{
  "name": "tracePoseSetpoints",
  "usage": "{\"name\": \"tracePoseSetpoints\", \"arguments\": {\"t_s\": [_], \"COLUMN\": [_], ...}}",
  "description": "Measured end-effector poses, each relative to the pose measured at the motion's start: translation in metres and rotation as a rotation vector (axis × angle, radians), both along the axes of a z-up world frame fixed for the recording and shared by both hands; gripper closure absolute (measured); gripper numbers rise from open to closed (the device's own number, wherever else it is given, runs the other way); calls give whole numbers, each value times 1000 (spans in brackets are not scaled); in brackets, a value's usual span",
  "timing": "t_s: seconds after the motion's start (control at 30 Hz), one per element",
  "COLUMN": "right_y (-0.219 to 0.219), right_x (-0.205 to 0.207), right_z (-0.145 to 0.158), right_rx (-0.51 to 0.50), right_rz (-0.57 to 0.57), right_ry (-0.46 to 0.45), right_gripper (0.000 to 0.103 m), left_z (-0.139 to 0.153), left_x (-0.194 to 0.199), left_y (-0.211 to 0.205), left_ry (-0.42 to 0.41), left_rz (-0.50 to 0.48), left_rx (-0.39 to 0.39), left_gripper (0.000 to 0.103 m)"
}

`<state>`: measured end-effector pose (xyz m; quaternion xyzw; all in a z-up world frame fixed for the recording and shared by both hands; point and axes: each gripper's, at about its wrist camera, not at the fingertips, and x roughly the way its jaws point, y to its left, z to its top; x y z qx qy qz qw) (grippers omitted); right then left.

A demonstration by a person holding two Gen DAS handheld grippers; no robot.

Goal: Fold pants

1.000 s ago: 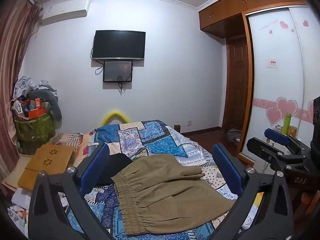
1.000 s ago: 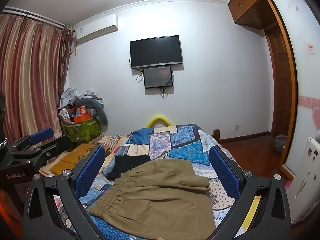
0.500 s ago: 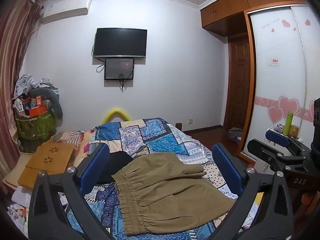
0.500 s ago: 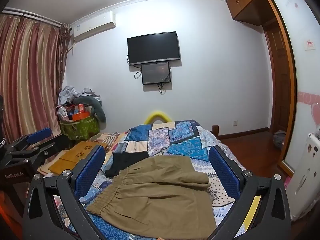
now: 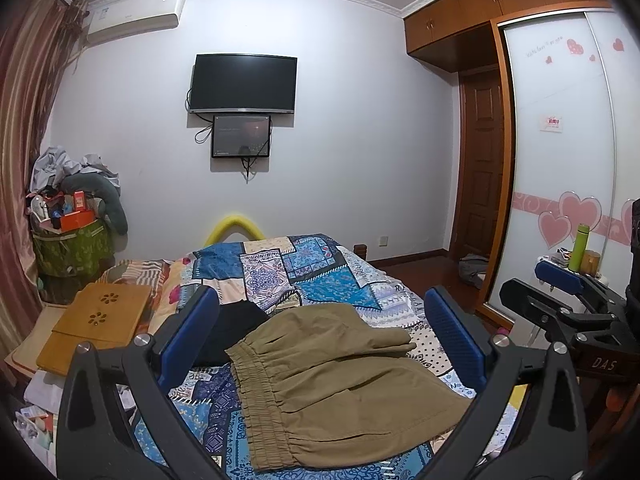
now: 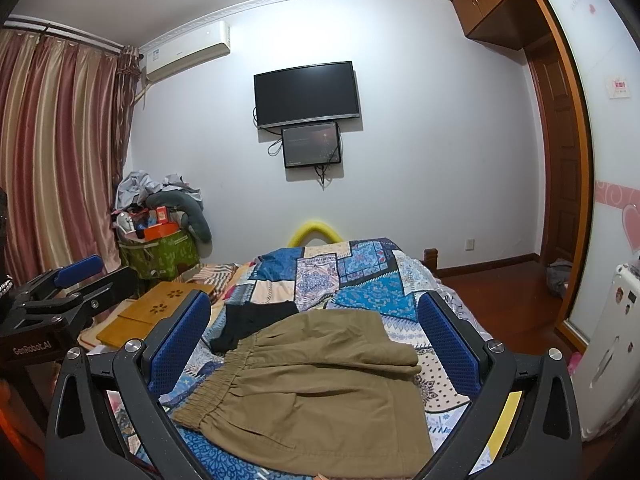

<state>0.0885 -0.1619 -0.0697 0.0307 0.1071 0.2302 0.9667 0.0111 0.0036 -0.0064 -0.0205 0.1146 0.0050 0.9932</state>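
Observation:
Khaki pants (image 5: 340, 380) with an elastic waistband lie folded on the patchwork bed cover (image 5: 304, 272), waistband to the left. They also show in the right wrist view (image 6: 320, 392). My left gripper (image 5: 320, 328) is open and empty, held above the pants. My right gripper (image 6: 316, 328) is open and empty, also above the pants. The right gripper shows at the right edge of the left wrist view (image 5: 560, 300); the left gripper shows at the left edge of the right wrist view (image 6: 76, 284).
A black garment (image 5: 236, 328) lies beside the waistband. A wooden lap desk (image 5: 96, 320) sits left of the bed. A green basket (image 5: 72, 248) of clutter stands in the corner. A wardrobe (image 5: 560, 160) and a green bottle (image 5: 578, 246) are at right.
Both views have shifted slightly, with the cameras tilting a little; the pants lie unchanged and both grippers stay open.

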Motion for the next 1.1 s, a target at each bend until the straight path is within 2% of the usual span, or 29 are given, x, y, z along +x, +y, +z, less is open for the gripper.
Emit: {"name": "tracePoseSetpoints", "arguments": {"t_s": [1.1], "right_y": [3], "right_x": [-3], "right_z": [3], "right_rx": [-5], "right_rz": [1], "right_ry": [-4], "right_gripper": [0], "left_z": [-3], "left_x": [3], "left_y": [3], "left_ry": [1], "left_rz": [12], "left_rx": [-11], "left_gripper": [0]}}
